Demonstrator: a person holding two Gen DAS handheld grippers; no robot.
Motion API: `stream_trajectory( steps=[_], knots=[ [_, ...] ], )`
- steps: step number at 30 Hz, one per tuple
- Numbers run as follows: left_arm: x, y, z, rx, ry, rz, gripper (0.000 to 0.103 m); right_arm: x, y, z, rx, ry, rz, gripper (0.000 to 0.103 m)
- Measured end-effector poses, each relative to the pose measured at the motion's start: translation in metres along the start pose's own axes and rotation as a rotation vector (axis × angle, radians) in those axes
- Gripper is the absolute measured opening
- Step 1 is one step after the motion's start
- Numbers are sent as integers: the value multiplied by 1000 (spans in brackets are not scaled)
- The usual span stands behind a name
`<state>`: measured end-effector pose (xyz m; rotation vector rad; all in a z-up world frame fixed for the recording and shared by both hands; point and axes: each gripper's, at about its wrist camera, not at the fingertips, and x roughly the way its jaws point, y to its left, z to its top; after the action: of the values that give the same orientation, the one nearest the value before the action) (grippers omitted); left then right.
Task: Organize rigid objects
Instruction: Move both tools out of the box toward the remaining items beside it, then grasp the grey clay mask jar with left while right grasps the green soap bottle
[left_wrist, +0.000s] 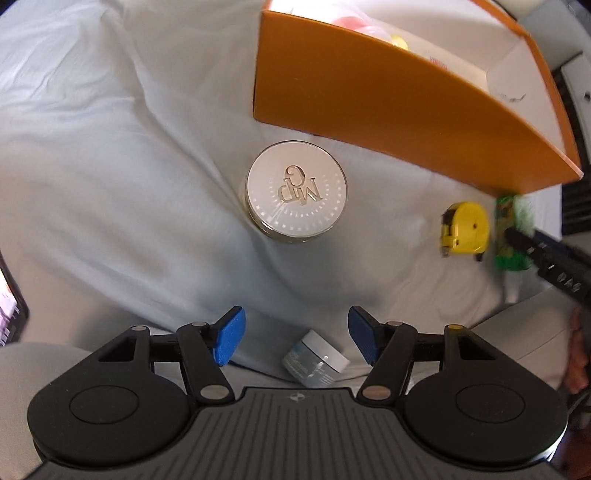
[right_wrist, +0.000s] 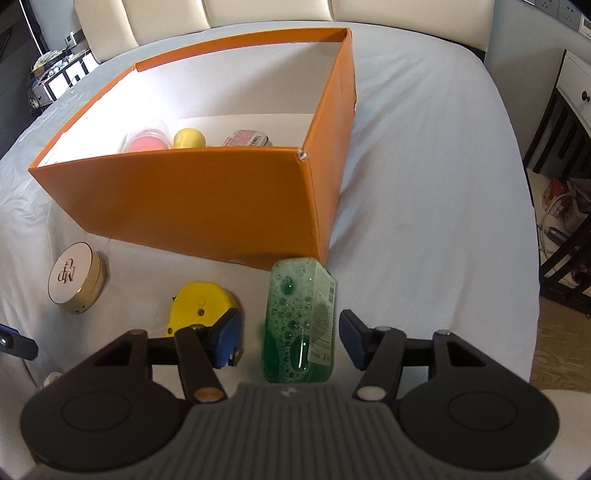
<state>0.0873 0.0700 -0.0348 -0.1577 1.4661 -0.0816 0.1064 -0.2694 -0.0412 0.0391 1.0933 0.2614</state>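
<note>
- On the bed (right_wrist: 424, 155), covered w/ a white sheet, sits an orange box (right_wrist: 207, 199), open-topped, white inside.
- Inside box, near its front wall: a clear tub w/ pink-red contents (right_wrist: 149, 138), a yellow round item (right_wrist: 189, 138), and a red-white labelled item (right_wrist: 245, 139), partly hidden by the wall.
- Right gripper (right_wrist: 290, 341): fingers spread, one on each side of a green bottle (right_wrist: 299, 325); whether the pads touch it, can't tell. Bottle lies on the sheet just in front of the box's near corner, foamy green liquid inside, label facing right.
- Yellow tape measure (right_wrist: 201, 306) lies just left of the bottle, on the sheet; right gripper's left finger (right_wrist: 227, 341) overlaps it in the right wrist view.
- Round compact (left_wrist: 297, 194) w/ pale lid and gold monogram sits left of the tape measure, apart from it, near the box's front wall. Gold-coloured side shows in the right wrist view.
- Left gripper (left_wrist: 297, 339): fingers spread wide, holding nothing, hovering above the sheet w/ the compact ahead of them.
- Small jar (left_wrist: 316, 363), white lid, pale blue label, lies tipped on its side close under the left gripper, between the fingers in view; not gripped.
- Left wrist view also shows the tape measure and the green bottle at far right, w/ the right gripper's dark finger across the bottle.
- Padded cream headboard (right_wrist: 258, 22) behind the bed; dark furniture (right_wrist: 561, 147) to the right.
</note>
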Motion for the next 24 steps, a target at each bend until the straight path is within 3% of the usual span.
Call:
stream_trajectory(
  steps=[3, 7, 13, 20, 24],
  knots=[
    [5, -10, 0, 57, 5, 25, 71, 0, -1, 0, 5, -4, 11, 59],
    [9, -41, -9, 326, 24, 39, 68, 1, -1, 0, 5, -3, 16, 59],
    [17, -61, -24, 566, 111, 103, 68, 4, -1, 1, 6, 12, 17, 59],
    [40, -72, -24, 623, 223, 167, 61, 7, -2, 2, 9, 21, 22, 59],
    [51, -81, -28, 655, 247, 223, 56, 14, -5, 3, 31, 63, 18, 58]
  ],
)
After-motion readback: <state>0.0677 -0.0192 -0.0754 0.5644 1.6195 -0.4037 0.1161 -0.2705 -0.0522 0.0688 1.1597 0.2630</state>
